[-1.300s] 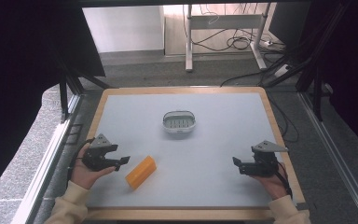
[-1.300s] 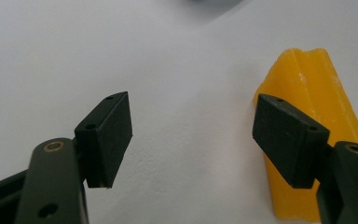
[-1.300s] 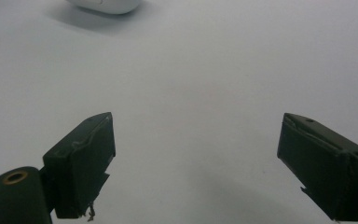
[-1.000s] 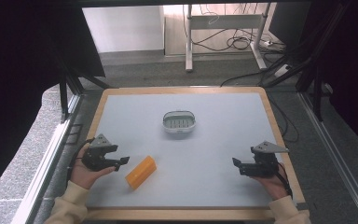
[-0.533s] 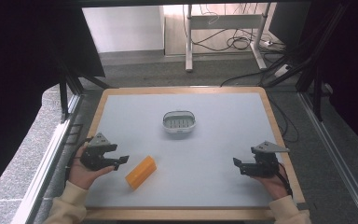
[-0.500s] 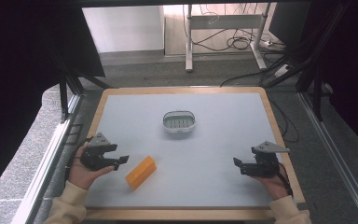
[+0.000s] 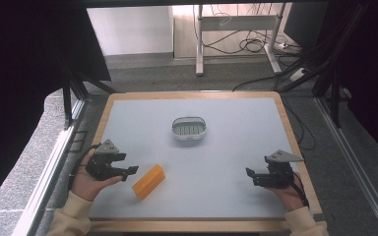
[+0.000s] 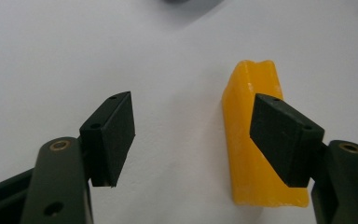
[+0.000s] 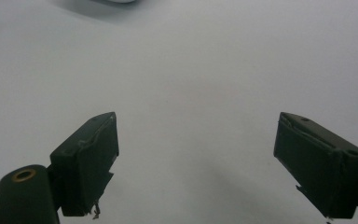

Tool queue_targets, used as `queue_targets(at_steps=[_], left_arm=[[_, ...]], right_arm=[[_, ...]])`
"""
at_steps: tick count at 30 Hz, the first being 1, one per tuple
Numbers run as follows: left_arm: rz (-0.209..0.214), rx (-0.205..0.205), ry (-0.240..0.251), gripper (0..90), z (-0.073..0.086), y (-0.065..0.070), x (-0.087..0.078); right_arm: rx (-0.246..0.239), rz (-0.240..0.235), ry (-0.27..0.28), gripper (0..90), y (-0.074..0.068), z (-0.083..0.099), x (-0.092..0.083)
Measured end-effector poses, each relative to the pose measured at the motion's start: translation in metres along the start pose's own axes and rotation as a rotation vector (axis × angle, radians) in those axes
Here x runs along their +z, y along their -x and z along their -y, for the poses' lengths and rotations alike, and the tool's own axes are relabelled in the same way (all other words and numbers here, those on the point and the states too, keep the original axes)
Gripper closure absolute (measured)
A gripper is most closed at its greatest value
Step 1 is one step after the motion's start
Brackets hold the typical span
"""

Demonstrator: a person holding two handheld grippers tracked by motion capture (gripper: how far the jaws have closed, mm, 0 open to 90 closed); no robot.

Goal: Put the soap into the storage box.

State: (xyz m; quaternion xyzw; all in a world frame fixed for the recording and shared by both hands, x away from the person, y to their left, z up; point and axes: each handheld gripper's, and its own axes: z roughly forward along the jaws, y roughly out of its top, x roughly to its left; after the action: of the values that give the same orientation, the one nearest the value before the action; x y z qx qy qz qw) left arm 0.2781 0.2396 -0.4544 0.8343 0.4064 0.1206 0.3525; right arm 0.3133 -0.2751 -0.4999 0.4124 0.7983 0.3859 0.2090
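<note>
On the pale surface (image 7: 236, 162) an orange block (image 7: 148, 181) lies flat near the front left, at about 7 o'clock from the small oval dish (image 7: 189, 129) that sits around the middle. The left hand-held gripper (image 7: 128, 171) rests just beside the block, which lies at roughly 4 o'clock from its tips in the high view, nearly touching but not between them.

In the left gripper view the jaws stand wide apart with nothing clamped. The orange block (image 8: 254, 140) sits off to the right side of the gap, partly behind the right jaw, while the left jaw has only bare surface in front of it. The block's long axis runs away from the camera, close to parallel with the jaws, so its narrow width is what the jaws would have to span. In the high view that same axis runs from about 7 o'clock to 1 o'clock across the surface.

The right hand-held gripper (image 7: 250, 175) is well apart from the block, at the front right of the surface, with its jaws spread and empty; its own view looks onto bare surface (image 9: 191, 84).

The left hand is clearly the nearer one. By my reading, the coming move calls for a small sideways shift toward the block, so that it centres in the gap before the jaws close across its short side.
</note>
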Motion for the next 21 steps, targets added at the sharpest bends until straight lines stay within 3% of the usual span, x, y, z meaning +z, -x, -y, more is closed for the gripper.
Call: queue_targets(at_steps=[8,11,21], left_arm=[[0.012,0.008,-0.011,30.0,-0.006,0.007,-0.001],[0.025,0.007,-0.014,29.8,-0.009,0.01,-0.002],[0.047,0.026,-0.046,29.1,-0.017,0.026,0.003]], right_arm=[[-0.019,0.002,-0.013,14.7,-0.002,0.001,0.001],[-0.039,0.032,-0.016,15.3,-0.002,0.0,0.0],[-0.024,0.036,-0.004,15.5,-0.002,0.0,-0.003]])
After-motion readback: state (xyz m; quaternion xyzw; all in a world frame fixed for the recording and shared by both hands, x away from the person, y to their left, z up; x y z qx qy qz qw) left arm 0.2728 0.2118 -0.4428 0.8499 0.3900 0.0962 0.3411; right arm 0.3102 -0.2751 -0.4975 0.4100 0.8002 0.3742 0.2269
